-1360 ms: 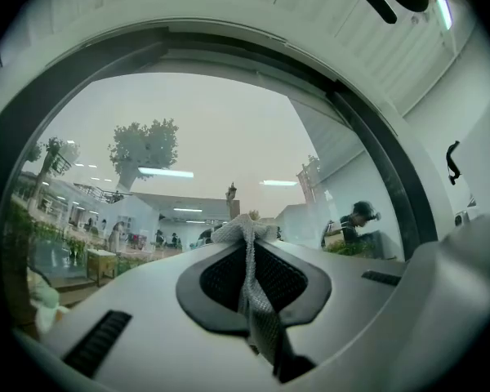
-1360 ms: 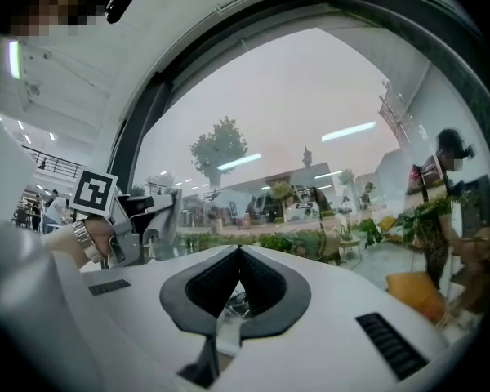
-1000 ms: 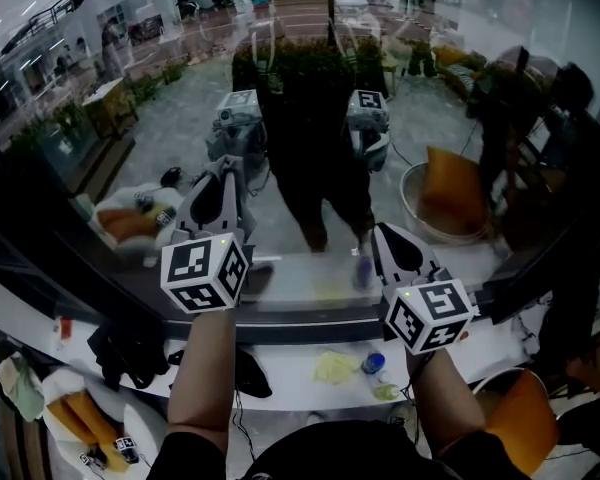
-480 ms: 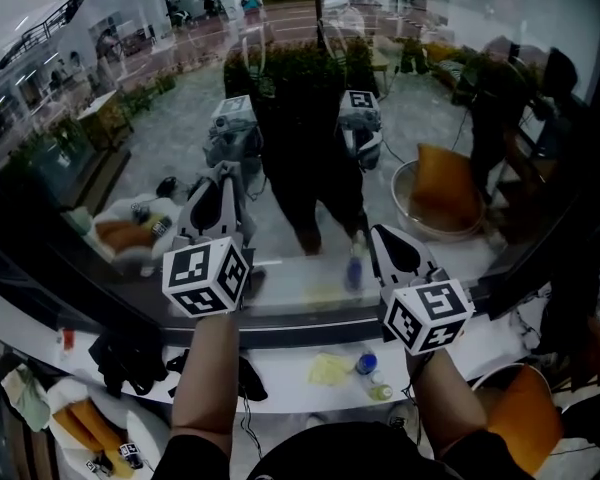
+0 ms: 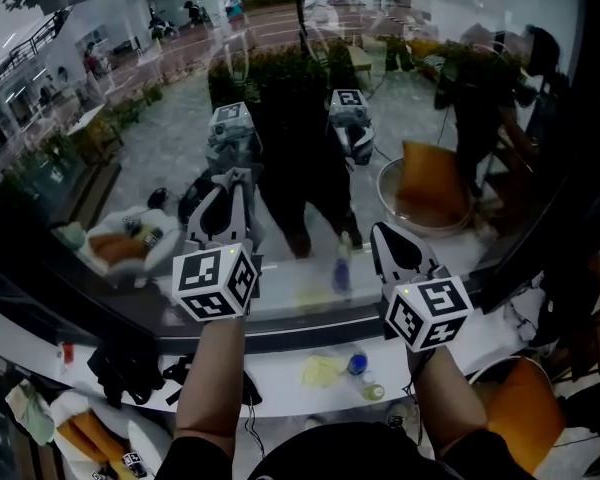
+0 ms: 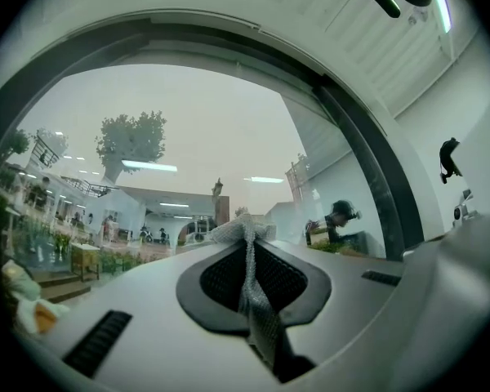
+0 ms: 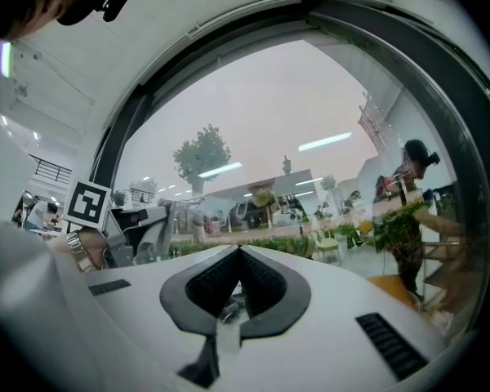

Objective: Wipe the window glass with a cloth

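Grey mesh cloth (image 6: pixel 250 292) is pinched in your left hand-held gripper (image 6: pixel 244 238) up near the window glass (image 5: pixel 160 138), right hand-held gripper (image 7: pixel 238 254) is closed on nothing, so I'd guess the wiping's barely begun.

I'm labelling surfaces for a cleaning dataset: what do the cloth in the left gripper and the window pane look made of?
Cloth: pale grey fabric, matte, with a fine woven or mesh grid showing; possibly microfibre, but that can't be confirmed.
Window: clear, glossy glass; it carries reflections while the outdoor scene shows through it.
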Demonstrator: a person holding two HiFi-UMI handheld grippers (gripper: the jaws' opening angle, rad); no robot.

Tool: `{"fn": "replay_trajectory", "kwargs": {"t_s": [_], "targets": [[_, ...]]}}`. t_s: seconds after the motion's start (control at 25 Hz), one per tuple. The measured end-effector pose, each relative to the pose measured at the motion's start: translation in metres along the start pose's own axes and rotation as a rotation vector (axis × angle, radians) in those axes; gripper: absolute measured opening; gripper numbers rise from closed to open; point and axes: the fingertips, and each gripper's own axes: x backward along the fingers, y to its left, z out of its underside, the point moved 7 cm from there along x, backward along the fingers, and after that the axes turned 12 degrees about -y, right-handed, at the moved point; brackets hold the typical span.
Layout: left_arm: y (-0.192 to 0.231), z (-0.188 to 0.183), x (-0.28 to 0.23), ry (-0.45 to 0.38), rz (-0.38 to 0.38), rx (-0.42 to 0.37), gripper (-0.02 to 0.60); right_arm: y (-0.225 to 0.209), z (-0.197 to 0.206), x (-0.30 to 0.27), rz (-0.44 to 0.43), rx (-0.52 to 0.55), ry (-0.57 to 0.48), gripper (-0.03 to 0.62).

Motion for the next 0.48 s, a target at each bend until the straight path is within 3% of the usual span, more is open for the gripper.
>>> {"fn": "replay_trajectory", "kwargs": {"t_s": [0.48], "targets": [[-0.062,0.016,-0.021,0.021,0.076,0.026,0.031,-0.058,-0.023,0.027,0.079,0.053,-0.009,0.028]]}}
